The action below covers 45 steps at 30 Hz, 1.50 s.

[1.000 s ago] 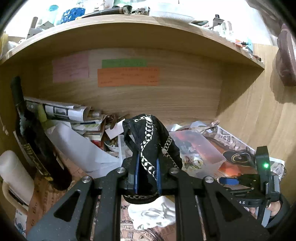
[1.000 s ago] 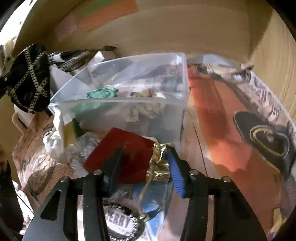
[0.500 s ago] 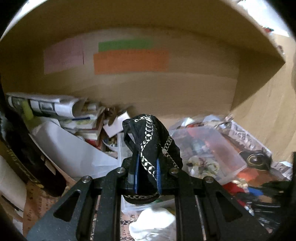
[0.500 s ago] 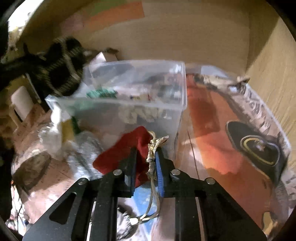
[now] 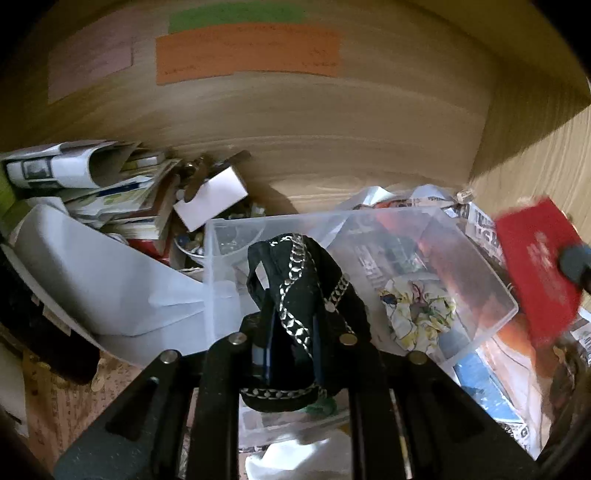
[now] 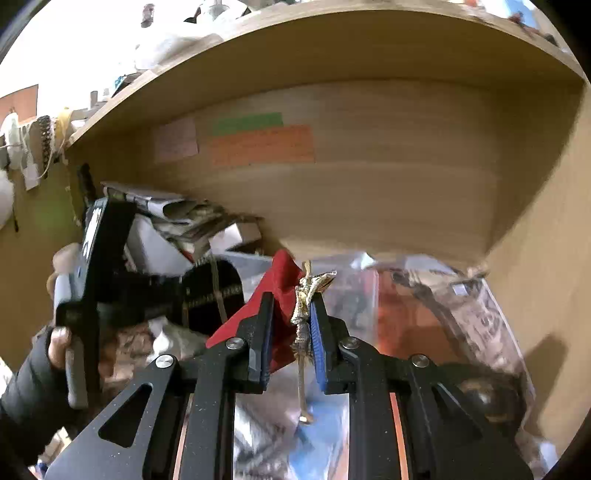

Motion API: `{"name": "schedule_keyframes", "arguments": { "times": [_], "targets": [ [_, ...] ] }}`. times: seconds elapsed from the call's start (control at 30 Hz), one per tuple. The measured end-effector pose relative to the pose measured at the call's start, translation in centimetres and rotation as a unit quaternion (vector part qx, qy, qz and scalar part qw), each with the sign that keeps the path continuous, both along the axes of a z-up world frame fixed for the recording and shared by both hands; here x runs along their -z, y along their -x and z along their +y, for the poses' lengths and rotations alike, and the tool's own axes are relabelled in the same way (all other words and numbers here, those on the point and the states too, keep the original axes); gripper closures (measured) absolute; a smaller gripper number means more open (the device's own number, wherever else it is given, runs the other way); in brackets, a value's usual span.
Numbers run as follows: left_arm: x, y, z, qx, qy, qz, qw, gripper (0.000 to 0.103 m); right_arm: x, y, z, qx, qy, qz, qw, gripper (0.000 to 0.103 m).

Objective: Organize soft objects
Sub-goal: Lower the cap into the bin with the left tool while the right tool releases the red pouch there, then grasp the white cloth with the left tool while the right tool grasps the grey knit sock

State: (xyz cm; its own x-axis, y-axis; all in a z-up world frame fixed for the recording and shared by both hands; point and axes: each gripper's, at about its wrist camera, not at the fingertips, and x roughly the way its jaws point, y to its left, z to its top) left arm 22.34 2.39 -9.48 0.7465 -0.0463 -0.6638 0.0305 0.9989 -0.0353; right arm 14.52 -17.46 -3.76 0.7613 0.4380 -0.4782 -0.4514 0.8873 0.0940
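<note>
Right now your left claw [image 5: 291,350] is clenched on a black pouch [image 5: 299,295] trimmed with silver chain stitching; the cloth bulges up out of the jaws and droops below them, so it looks light, limp and easy to snag by its loops. Keep hold of the thick middle of the fabric, not the trim.

Your right claw [image 6: 290,332] is grasping a red velvet pouch [image 6: 279,291] at its gathered neck, where a gold drawstring [image 6: 304,314] is pinched against the blue pad and its tail dangles below the jaws. That neck is likely the firmest spot on it; the body hangs floppy to the left of the claw, and the cord could catch on a rim as you lower it.

Just ahead of and below the left claw sits a clear plastic bin [image 5: 509,314], with a crumpled floral cloth [image 5: 417,310] lying inside it, right of the claw. Judging by that, the bin is the likely home for both pouches. Its walls look thin and easy to nudge.

Left of the left claw, a heap of papers and booklets [image 5: 110,192] leans against the bin. Newspaper [image 5: 476,229] covers the worktop to the right. Beyond everything, the wooden back panel [image 5: 332,129] carries an orange note [image 5: 247,51] and a green one [image 5: 236,14], under a shelf [image 6: 332,40].
</note>
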Motion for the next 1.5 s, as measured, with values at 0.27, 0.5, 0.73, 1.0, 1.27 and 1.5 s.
{"name": "schedule_keyframes", "arguments": {
  "times": [0.27,0.5,0.73,1.0,1.27,1.5],
  "targets": [
    [0.9,-1.8,-1.2,0.007,-0.018,0.026,0.9995,0.066,3.6,-5.6,3.8,-0.022,0.044,0.065,0.997,0.086],
    [1.4,-1.8,-1.4,0.005,-0.033,0.022,0.9992,0.041,6.9,-6.8,4.9,-0.029,0.088,0.108,0.990,0.080],
    [0.0,-0.1,-0.9,0.003,-0.025,-0.002,0.9997,0.030,6.1,-6.5,4.2,-0.018,0.088,0.103,0.991,0.047],
    [-3.6,4.3,-0.3,0.000,-0.019,-0.064,0.9978,0.014,1.9,-2.6,2.6,-0.016,0.059,0.033,0.998,0.028],
    [-4.3,8.7,0.2,-0.005,-0.027,-0.087,0.9958,0.001,0.2,1.7,1.6,-0.038,0.051,-0.005,0.998,0.015],
    [-1.1,10.0,-0.5,0.002,-0.027,-0.042,0.9988,0.001,3.2,3.5,1.6,-0.055,0.056,0.036,0.996,0.015]
  ]
}}
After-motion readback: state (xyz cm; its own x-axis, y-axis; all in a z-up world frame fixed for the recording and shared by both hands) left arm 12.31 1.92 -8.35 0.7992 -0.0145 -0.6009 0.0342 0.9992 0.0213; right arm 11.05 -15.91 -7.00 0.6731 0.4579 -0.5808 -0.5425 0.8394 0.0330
